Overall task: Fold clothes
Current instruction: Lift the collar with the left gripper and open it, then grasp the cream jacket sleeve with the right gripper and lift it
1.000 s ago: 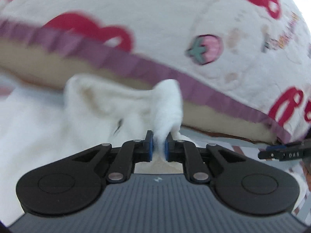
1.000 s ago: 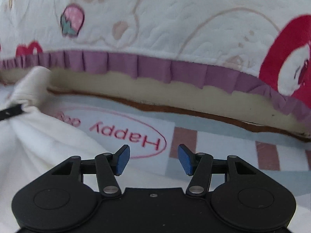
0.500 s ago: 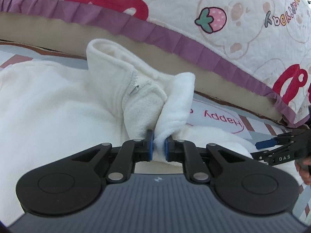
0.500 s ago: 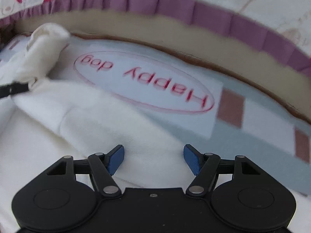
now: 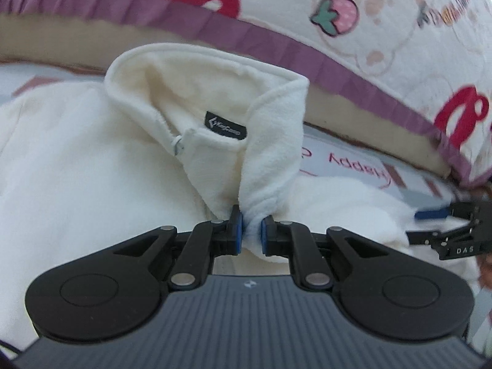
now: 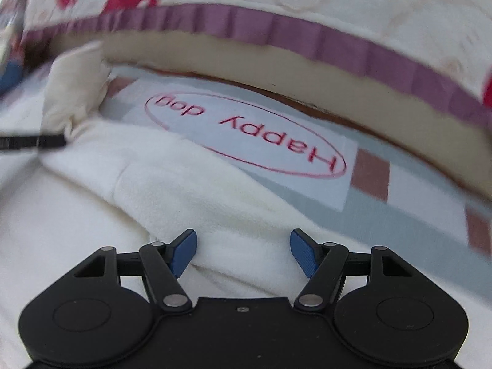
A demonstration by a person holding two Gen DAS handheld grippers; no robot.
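Fleece bunches between the blue pads of my left gripper (image 5: pixel 252 233), which is clamped tight on the collar edge of the white jacket (image 5: pixel 92 169), just beside the zip and below the small black label (image 5: pixel 226 125). The jacket lies spread on the mat (image 6: pixel 415 215) with the red "Happy dog" print, close under the purple-trimmed edge of the quilt (image 5: pixel 384 30). Its collar stands up and open toward me.

My right gripper (image 6: pixel 243 252) hangs over the jacket's shoulder (image 6: pixel 215 209), where the cloth makes a soft ridge near the printed oval. Its jaws are spread wide, nothing pinched between them, the fleece lying just beyond the tips.

I judge this as the start of the fold: one top corner is secured, the other not yet taken. Next I need to lower my right gripper onto that ridge and close on a good thickness of fleece, level with my left hold, so both sides lift evenly.
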